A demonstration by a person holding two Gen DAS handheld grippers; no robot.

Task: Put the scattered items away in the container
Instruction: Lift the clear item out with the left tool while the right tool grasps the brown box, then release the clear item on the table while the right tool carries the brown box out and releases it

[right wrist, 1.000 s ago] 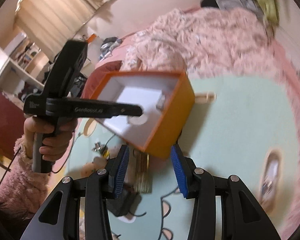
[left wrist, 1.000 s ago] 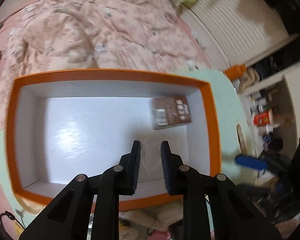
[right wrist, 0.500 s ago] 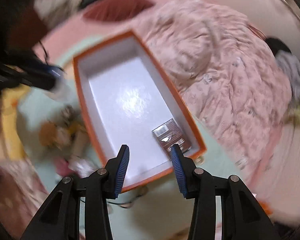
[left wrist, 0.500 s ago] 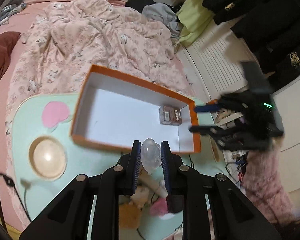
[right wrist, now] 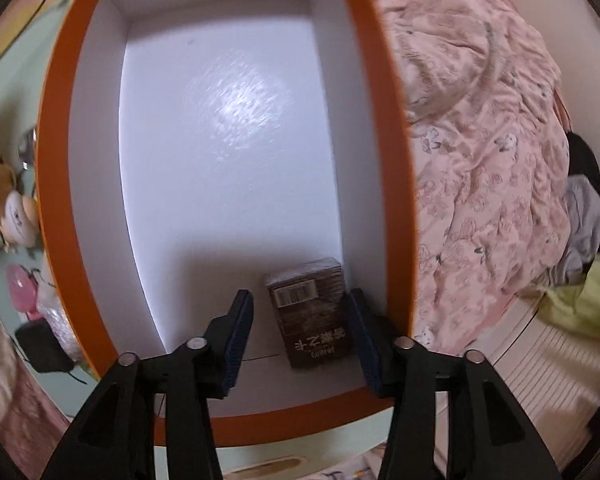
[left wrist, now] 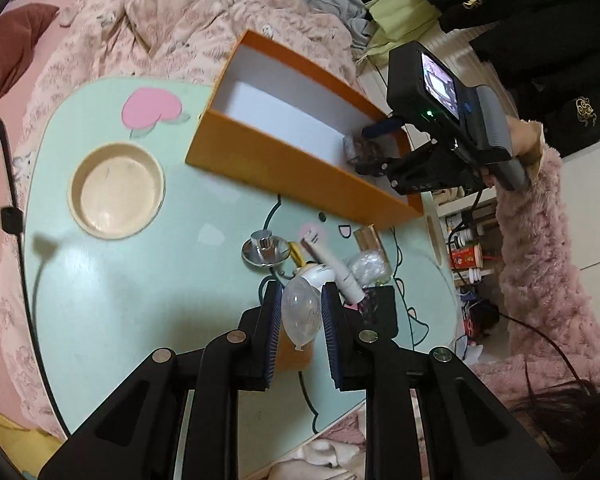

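Note:
The orange box (left wrist: 284, 176) with a white inside stands on the pale green table (left wrist: 140, 280). My left gripper (left wrist: 300, 316) is shut on a clear balloon-like bulb (left wrist: 300, 312), held above a pile of small items: a white tube (left wrist: 336, 268), a crumpled clear wrap (left wrist: 366, 266) and a metal disc (left wrist: 265, 248). My right gripper (right wrist: 298, 334) is open inside the box (right wrist: 52, 128), its fingers on either side of a brown packet (right wrist: 312, 312) lying on the box floor. It also shows in the left wrist view (left wrist: 374, 150).
A round cream dish (left wrist: 116, 190) sits on the table's left. A pink quilted bed (left wrist: 172, 12) lies behind the box. A black block (left wrist: 380, 312) lies right of my left gripper. A small toy figure (right wrist: 14, 216) lies left of the box.
My left gripper has pulled back from the box to above the pile, still holding the bulb. My right gripper has swung over and lowered into the box around the brown packet.

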